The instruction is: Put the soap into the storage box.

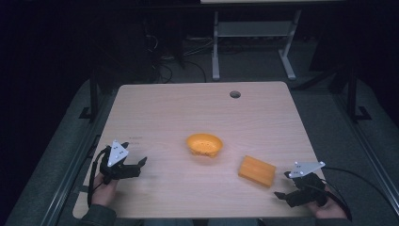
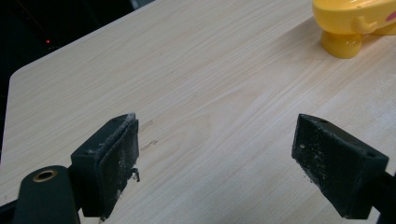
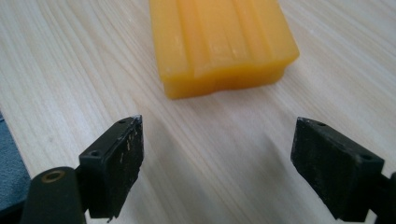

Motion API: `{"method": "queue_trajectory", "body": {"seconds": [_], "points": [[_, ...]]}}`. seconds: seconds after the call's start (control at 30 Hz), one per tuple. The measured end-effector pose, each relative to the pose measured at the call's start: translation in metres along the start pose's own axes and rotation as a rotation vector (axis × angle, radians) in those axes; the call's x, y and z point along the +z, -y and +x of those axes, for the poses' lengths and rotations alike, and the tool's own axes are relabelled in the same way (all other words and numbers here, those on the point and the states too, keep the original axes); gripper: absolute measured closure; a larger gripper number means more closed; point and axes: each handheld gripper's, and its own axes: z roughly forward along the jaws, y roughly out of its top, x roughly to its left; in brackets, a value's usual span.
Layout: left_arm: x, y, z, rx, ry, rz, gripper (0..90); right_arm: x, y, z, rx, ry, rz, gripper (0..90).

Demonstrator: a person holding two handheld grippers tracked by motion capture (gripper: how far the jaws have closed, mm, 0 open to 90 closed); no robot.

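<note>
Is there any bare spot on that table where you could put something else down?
Plenty. The whole far half of the table is bare, from the bowl back to the hole. The near middle, between the left gripper and the block, is free too. Tightest is the near right corner, where the right gripper sits by the block.

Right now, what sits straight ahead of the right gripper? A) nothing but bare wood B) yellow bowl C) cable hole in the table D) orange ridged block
D: in the right gripper view the orange ridged block lies flat on the table just beyond the open right gripper, untouched; in the high view the yellow bowl stands farther off toward the table's middle.
</note>
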Motion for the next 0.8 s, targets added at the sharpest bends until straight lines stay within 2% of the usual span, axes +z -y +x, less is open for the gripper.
{"method": "queue_trajectory", "body": {"seconds": [0.3,0.8], "points": [[0.0,0.0,0.0,0.003,0.001,0.001,14.1,-0.001,-0.01,0.0,-0.017,-0.003,0.021,16.7],[-0.001,0.0,0.0,-0.001,0.002,-0.007,14.1,0.001,-0.039,-0.002,-0.084,-0.001,0.062,16.8]]}}
